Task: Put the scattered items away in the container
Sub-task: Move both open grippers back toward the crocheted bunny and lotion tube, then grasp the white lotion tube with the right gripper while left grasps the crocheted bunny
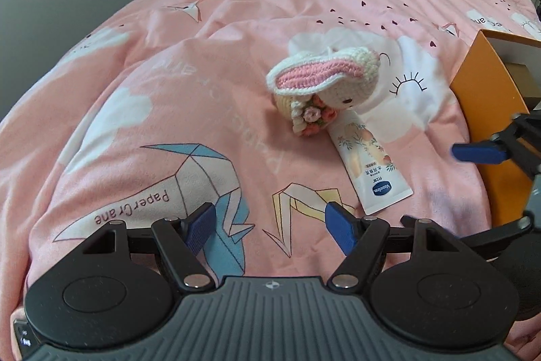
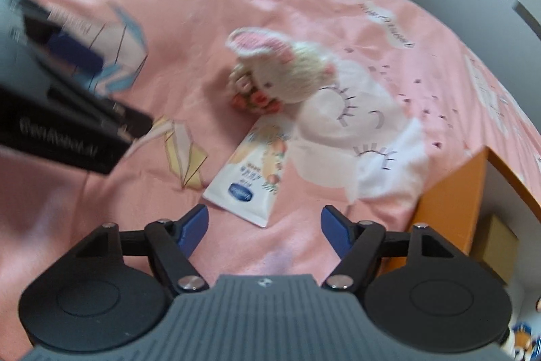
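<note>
1. Tube (image 2: 252,170) lies on the bed (image 2: 101,192) at 12 o'clock of my right tool (image 2: 263,225), long axis toward 1 o'clock, cap under the crochet bunny (image 2: 284,73).
2. Both tools are released, empty; left tool (image 1: 270,225) sits farther.
3. Orange box (image 2: 453,198) waits at 3 o'clock.

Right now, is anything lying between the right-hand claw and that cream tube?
No. In the right wrist view only bare pink bedcover lies between the open right gripper and the tube.
</note>
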A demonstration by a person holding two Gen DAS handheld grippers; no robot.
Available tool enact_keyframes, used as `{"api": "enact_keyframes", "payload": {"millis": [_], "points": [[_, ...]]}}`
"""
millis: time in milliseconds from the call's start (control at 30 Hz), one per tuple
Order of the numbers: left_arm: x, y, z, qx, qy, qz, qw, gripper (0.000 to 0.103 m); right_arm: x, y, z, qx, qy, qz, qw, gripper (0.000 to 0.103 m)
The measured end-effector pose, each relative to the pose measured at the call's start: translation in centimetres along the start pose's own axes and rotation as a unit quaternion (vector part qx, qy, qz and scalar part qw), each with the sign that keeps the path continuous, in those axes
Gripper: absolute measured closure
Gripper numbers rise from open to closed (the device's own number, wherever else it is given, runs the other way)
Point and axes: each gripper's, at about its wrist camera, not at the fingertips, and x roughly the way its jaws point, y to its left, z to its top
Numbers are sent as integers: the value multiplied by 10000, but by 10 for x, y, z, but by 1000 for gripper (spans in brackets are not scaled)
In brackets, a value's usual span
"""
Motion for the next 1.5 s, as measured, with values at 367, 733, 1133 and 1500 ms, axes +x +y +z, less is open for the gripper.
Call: {"api": "enact_keyframes", "payload": {"millis": [367,733,1133,1500], "points": [[17,-6,5,421,-109,-153,9989,19,32,14,0,-817,160,70,9965,44],[23,-2,11,357,-208,-205,9989,19,34,36,-8,-1718,-281,-451,9837,68],[10,-12,19,749,-587,-200,9953,20,13,2,15,-1316,-659,-857,9854,89],[15,-23,35,1142,-717,-354,9902,25,-18,-46,22,-120,-457,-303,9984,102]]}}
